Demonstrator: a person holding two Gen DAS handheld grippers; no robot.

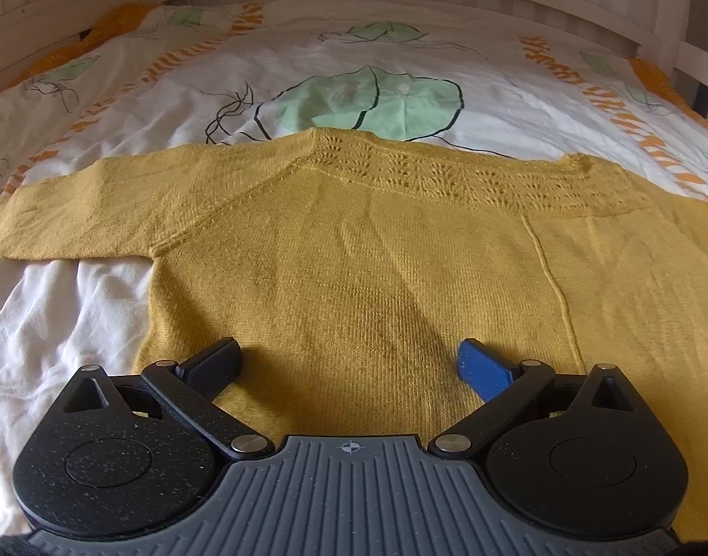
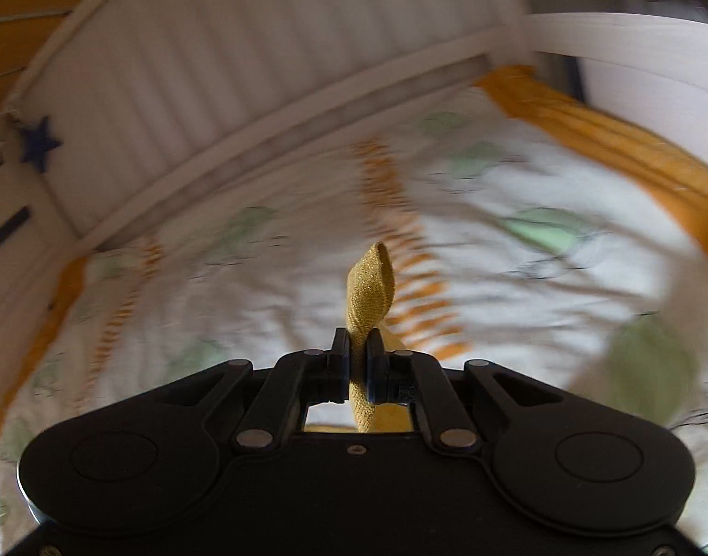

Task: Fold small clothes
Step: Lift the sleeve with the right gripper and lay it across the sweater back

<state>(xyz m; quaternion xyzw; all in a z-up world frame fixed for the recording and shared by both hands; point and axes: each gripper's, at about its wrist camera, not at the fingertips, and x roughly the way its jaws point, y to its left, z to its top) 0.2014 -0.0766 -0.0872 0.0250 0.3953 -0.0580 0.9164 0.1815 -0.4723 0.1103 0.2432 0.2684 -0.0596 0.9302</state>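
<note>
a: right gripper (image 2: 357,361) pinches a thin fold of the yellow sweater (image 1: 377,250) lying on the bed (image 1: 76,306)

b: it may slip; left gripper (image 1: 349,361) fingers are spread, pinning nothing

Both wrist cameras looked forward and down toward 12 o'clock, close above the bed (image 1: 400,55), sharing its printed cover (image 2: 516,287).

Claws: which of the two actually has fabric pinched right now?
The right claw: its pads are shut on a fold of the yellow knit sweater. The left claw is spread wide above the sweater, with nothing between its fingers.
</note>
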